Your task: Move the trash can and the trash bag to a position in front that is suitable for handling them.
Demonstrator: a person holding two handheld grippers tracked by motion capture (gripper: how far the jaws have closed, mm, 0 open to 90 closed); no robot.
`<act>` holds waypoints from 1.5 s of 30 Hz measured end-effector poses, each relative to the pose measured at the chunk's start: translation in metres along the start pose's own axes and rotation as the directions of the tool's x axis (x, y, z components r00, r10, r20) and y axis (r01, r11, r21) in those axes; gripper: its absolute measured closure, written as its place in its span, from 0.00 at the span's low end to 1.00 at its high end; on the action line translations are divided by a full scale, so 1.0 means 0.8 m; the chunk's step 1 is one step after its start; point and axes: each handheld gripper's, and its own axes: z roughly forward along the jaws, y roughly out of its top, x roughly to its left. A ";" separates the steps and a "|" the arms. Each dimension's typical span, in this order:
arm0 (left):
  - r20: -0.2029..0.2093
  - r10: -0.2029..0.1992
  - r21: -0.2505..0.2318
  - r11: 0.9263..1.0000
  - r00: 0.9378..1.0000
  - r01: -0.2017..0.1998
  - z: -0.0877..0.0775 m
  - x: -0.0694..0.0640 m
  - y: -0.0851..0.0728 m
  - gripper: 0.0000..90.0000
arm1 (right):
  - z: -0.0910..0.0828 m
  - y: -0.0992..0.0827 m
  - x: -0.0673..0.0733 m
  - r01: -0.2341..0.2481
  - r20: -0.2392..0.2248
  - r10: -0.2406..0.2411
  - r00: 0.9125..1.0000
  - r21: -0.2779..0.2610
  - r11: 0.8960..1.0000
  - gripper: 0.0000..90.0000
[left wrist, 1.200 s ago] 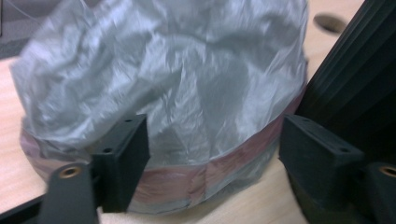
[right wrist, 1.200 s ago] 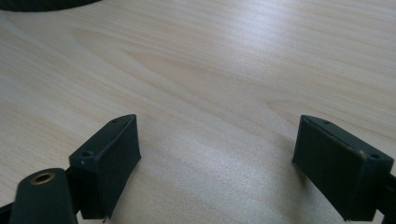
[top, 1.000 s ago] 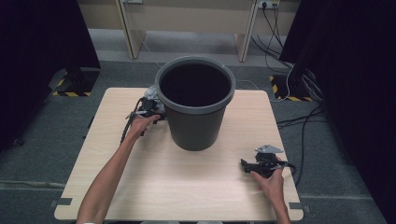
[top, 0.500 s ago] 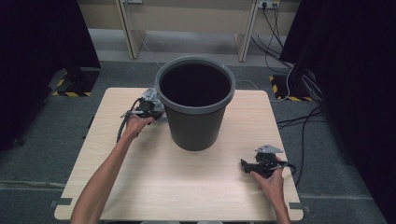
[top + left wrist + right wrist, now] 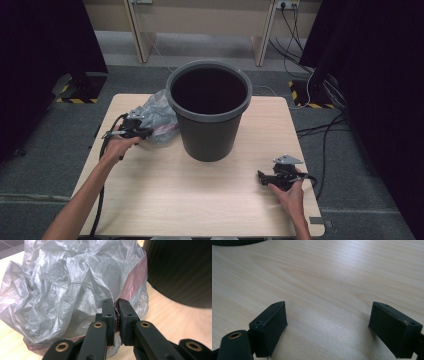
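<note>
A crumpled grey plastic bag (image 5: 161, 116) with a reddish band lies on the table, just left of a dark grey bucket (image 5: 209, 131). My left gripper (image 5: 145, 133) is at the bag's left side. In the left gripper view its jaws have just been closing and now pinch a fold of the bag (image 5: 62, 290) between them, gripper (image 5: 116, 308) shut, with the bucket's wall (image 5: 180, 270) to the right. My right gripper (image 5: 261, 176) rests on the table near the front right corner. Its jaws (image 5: 327, 325) stand wide open over bare wood.
The light wooden table (image 5: 200, 200) has free room in front of the bucket. Cables trail from both grippers. Beyond the table are grey floor, table legs, floor cables and dark curtains on both sides.
My left hand has drawn back to the left and toward the person, and the bag has come out from beside the bucket with it. The right hand has not moved.
</note>
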 end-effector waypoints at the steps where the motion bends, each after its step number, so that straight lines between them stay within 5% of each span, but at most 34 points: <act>1: 0.005 0.002 -0.009 1.000 1.000 -0.002 -0.007 -0.001 -0.002 0.93 | 0.000 0.000 0.000 -0.001 0.001 0.001 1.000 -0.001 1.000 0.17; 12: -0.017 0.060 -0.022 0.998 0.998 -0.060 -0.049 -0.022 -0.020 0.91 | 0.000 0.000 0.000 0.002 0.001 -0.002 1.000 -0.002 1.000 0.16; 23: -0.017 0.007 -0.055 0.998 1.000 -0.008 -0.062 -0.012 -0.055 0.90 | 0.000 0.000 0.001 0.002 0.000 -0.002 1.000 -0.002 1.000 0.16; 34: -0.023 -0.014 -0.084 0.996 1.000 0.012 -0.074 -0.020 -0.082 0.89 | 0.000 0.000 0.001 -0.001 0.000 0.001 1.000 -0.001 1.000 0.16; 38: -0.026 -0.106 -0.158 0.982 0.994 0.101 -0.069 -0.015 -0.071 0.77 | 0.000 0.000 0.002 -0.003 0.001 0.003 1.000 -0.001 1.000 0.16; 42: -0.060 -0.138 -0.146 0.981 0.989 0.128 -0.046 -0.013 -0.061 0.54 | 0.000 0.000 0.002 -0.001 0.001 0.001 1.000 -0.001 1.000 0.16; 45: -0.104 -0.132 -0.117 0.986 0.986 0.120 -0.027 -0.014 -0.058 0.47 | 0.000 0.000 0.002 -0.001 0.001 0.001 1.000 -0.002 1.000 0.16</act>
